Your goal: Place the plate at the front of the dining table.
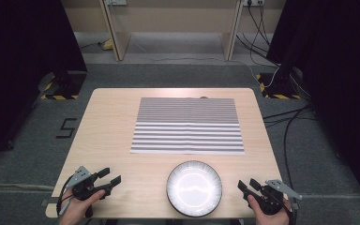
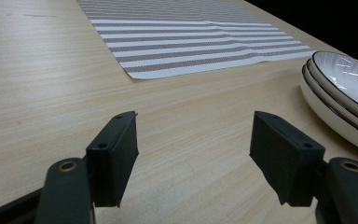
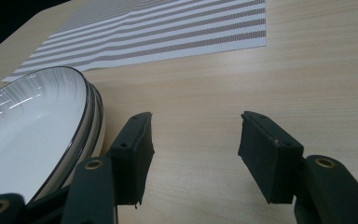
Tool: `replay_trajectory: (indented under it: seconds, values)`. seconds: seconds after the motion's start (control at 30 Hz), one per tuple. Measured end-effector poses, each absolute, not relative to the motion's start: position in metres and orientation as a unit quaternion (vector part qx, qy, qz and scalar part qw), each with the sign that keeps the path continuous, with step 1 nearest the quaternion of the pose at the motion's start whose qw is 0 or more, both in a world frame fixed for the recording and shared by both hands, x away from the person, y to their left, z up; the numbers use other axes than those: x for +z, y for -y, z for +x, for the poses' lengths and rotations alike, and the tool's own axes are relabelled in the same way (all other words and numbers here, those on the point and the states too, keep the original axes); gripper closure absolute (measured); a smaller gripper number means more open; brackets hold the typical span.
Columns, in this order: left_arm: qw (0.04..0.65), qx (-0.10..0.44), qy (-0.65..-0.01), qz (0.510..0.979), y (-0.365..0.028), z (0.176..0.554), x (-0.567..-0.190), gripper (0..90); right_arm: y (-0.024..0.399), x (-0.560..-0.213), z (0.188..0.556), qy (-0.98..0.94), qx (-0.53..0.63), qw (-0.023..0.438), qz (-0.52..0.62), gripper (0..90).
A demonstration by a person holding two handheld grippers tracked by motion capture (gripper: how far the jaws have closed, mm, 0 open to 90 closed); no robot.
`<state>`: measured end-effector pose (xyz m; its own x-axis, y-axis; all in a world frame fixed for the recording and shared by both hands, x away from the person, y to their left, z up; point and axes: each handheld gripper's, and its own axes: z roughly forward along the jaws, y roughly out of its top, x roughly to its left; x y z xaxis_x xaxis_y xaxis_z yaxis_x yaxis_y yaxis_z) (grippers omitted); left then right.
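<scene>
1. The stack of round white ceramic plates with dark rims (image 1: 194, 187) sits at the near edge of the pale wooden counter (image 1: 108, 136), between the two hands. The left gripper view shows at least three rims nested together (image 2: 340, 93).
2. Beyond the stack lies a grey-and-white striped woven placemat (image 1: 187, 125), flat, with a crease across its middle. It is apart from the plates.
3. The left gripper (image 1: 108, 177) rests near the counter's near left corner, its jaws standing wide with only bare wood between them. It is clear of the stack.
4. The right gripper (image 1: 248, 186) hovers at the near right side, just beside the plates, its jaws likewise spread and holding nothing. In the right gripper view the stack's rim (image 3: 91, 107) lies close to one jaw.
5. Risk, as I judge it: the plates are glazed and nested, so a pinch on the rim could lift more than one, or the top one could slide off.
6. The stack sits very near the counter's front edge; a sideways nudge from either gripper might push it over that edge.
7. A one-sided grip on a shallow rim could tilt the plate and let it slip.
8. Dragging a plate onto the placemat could catch and ruck up its near edge.
</scene>
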<state>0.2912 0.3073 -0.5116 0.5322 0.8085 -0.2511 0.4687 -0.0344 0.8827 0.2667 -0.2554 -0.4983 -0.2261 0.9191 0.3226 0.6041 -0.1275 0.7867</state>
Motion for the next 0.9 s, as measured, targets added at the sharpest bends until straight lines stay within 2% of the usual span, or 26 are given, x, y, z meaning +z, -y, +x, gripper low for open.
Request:
replay_trajectory:
  seconds: [0.13,0.37,0.47,0.57,0.7,0.9]
  values:
    - [0.528,0.147,-0.444,0.708,-0.3,0.289,-0.509,38.0,0.254,-0.498,0.265,-0.643,0.455,0.168,0.593,45.9]
    - [0.537,0.124,-0.43,0.714,-0.291,0.29,-0.504,39.6,0.244,-0.491,0.258,-0.651,0.46,0.159,0.582,53.1]
    - [0.54,0.105,-0.422,0.72,-0.284,0.291,-0.499,44.1,0.237,-0.489,0.256,-0.661,0.461,0.141,0.575,56.8]
    - [0.546,0.078,-0.417,0.723,-0.275,0.293,-0.495,46.0,0.232,-0.487,0.257,-0.661,0.47,0.121,0.573,57.4]
    - [0.544,0.07,-0.41,0.729,-0.265,0.296,-0.492,47.1,0.226,-0.484,0.26,-0.674,0.459,0.112,0.568,57.5]
    - [0.538,0.041,-0.389,0.747,-0.234,0.303,-0.483,49.7,0.208,-0.479,0.265,-0.704,0.441,0.093,0.549,65.5]
